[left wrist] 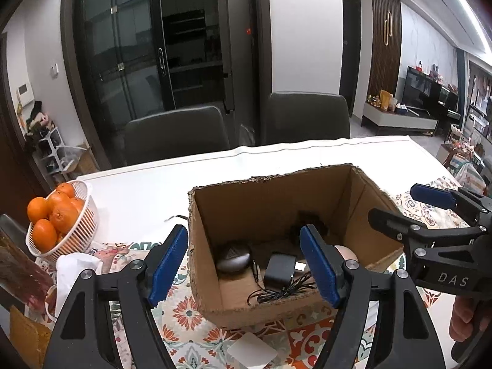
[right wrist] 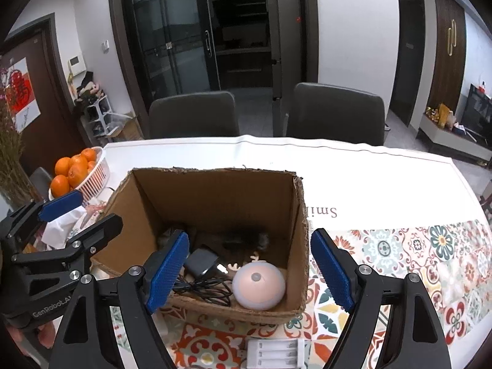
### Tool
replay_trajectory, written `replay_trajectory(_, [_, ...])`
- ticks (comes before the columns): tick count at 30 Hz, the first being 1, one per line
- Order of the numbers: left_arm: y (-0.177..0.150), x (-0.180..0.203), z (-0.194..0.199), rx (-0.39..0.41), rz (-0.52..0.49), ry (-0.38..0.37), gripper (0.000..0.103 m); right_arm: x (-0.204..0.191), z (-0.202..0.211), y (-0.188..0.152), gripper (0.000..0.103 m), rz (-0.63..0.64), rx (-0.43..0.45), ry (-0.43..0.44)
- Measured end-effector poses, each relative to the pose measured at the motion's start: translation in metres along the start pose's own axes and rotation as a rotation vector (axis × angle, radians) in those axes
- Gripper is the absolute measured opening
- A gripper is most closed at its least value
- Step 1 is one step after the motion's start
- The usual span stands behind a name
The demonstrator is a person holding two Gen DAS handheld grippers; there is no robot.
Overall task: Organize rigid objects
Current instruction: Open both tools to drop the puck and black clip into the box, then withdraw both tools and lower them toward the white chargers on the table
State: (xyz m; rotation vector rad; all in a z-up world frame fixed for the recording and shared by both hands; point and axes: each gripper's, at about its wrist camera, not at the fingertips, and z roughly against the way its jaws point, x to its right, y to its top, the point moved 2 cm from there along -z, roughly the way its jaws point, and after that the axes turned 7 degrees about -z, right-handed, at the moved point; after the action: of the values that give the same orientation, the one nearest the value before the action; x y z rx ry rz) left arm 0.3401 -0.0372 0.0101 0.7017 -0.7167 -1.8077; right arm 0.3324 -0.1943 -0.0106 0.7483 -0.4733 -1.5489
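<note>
An open cardboard box (left wrist: 307,190) (right wrist: 215,190) stands on the patterned tablecloth. Inside lie a black power adapter (left wrist: 278,269) (right wrist: 201,261) with its cable, a grey oval object (left wrist: 232,256), a pink dome-shaped lamp (right wrist: 258,286) and a dark item at the back. My left gripper (left wrist: 244,232) (right wrist: 100,207) is open and straddles the box's left wall without its pads touching it. My right gripper (right wrist: 250,235) (left wrist: 393,203) is open as well, one finger over the box and the other outside its right wall. Neither holds anything.
A white basket (left wrist: 86,215) (right wrist: 98,175) of oranges stands left of the box, with crumpled white tissue (left wrist: 73,267) beside it. In front of the box lie a white battery charger (right wrist: 276,353) and a flat white piece (left wrist: 252,352). Two dark chairs (right wrist: 193,113) face the far table edge.
</note>
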Motion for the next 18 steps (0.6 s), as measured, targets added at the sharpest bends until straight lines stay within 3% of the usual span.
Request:
replay_trajectory(7, [-0.007, 0.004, 0.025, 0.042, -0.014, 0.042, 0.077, -0.001, 0.022, -0.005, 0.087, 0.009, 0.06, -0.032])
replay_trajectory(18, [-0.033, 0.014, 0.046, 0.046, -0.027, 0.072, 0.082, -0.002, 0.051, -0.026, 0.093, 0.029, 0.125, -0.069])
